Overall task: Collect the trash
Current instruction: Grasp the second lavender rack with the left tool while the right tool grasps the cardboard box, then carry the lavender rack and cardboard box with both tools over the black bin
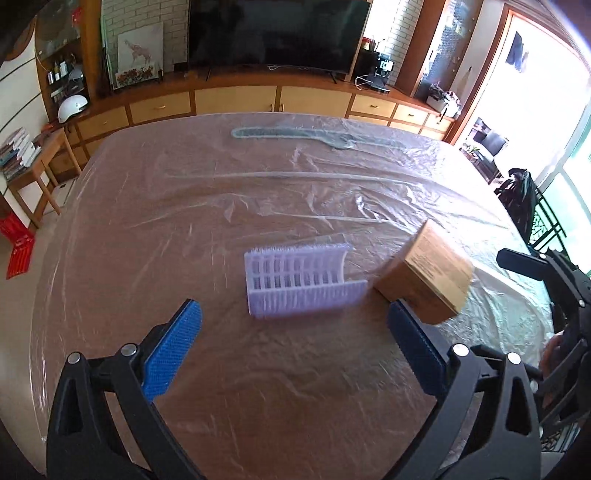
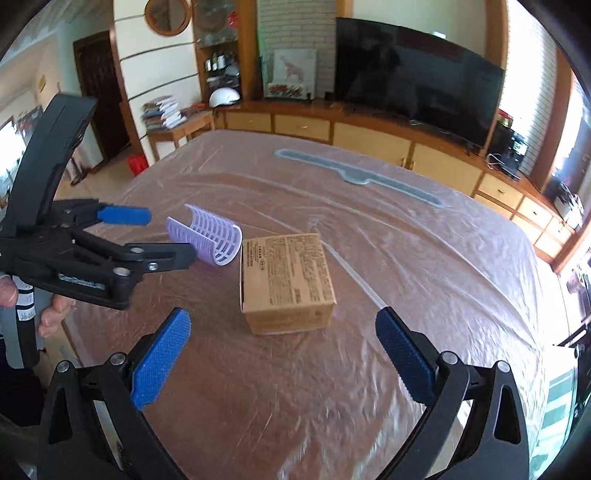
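Note:
A lilac slatted plastic basket (image 1: 299, 284) lies on its side on the table, just beyond my left gripper (image 1: 295, 332). That gripper is wide open above the table with nothing between its blue pads. A brown cardboard box (image 1: 424, 273) with a printed label sits to the basket's right. In the right wrist view the box (image 2: 288, 273) stands upright in front of my right gripper (image 2: 282, 350), which is open and empty. The basket (image 2: 210, 236) is left of the box, with the left gripper (image 2: 159, 236) close beside it.
The table (image 1: 258, 387) is covered by a crinkled clear plastic sheet. A long grey-blue flat piece (image 1: 295, 133) lies near its far edge. Behind stand a wooden cabinet with a television (image 1: 277, 33) and a side table with books (image 1: 22, 155). The right gripper's black frame (image 1: 554, 280) is at the right edge.

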Available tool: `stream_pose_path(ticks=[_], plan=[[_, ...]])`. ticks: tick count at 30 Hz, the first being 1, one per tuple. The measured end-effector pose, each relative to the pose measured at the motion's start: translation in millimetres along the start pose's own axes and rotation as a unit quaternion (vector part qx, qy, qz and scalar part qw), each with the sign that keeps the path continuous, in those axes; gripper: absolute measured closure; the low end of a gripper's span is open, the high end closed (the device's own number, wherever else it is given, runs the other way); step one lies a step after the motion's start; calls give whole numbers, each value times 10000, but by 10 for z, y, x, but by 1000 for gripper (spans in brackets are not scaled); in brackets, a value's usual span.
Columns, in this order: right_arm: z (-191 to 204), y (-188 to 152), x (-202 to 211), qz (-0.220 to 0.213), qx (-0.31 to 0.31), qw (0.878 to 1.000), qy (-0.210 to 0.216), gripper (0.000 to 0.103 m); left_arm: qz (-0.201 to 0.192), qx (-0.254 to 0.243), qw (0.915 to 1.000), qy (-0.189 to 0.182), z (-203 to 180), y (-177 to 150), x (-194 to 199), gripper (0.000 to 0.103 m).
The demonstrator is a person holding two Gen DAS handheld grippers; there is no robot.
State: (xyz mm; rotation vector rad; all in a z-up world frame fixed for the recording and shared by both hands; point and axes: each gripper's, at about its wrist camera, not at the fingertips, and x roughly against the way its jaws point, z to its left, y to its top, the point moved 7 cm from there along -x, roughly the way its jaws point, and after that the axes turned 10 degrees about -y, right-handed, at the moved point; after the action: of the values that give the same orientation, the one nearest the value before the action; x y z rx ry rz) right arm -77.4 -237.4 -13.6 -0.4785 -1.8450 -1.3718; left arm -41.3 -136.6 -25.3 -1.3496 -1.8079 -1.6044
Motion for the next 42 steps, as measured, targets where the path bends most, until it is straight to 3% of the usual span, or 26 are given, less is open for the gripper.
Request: stream_pose_path(ticks=[14, 21, 23, 42], plan=[[80, 78, -380, 160, 250, 9995, -60, 6, 70, -334, 9987, 389, 104, 121, -360, 2], [75, 62, -444, 197, 185, 9996, -15, 33, 70, -541, 9974, 481, 142, 155, -435, 13], [42, 58, -452, 243, 34, 9997, 69, 45, 9, -549, 9973, 482, 140, 168, -422, 22], [-145, 79, -131, 80, -593, 9979, 230, 46, -360, -368, 9984, 212, 48, 201, -95, 23]])
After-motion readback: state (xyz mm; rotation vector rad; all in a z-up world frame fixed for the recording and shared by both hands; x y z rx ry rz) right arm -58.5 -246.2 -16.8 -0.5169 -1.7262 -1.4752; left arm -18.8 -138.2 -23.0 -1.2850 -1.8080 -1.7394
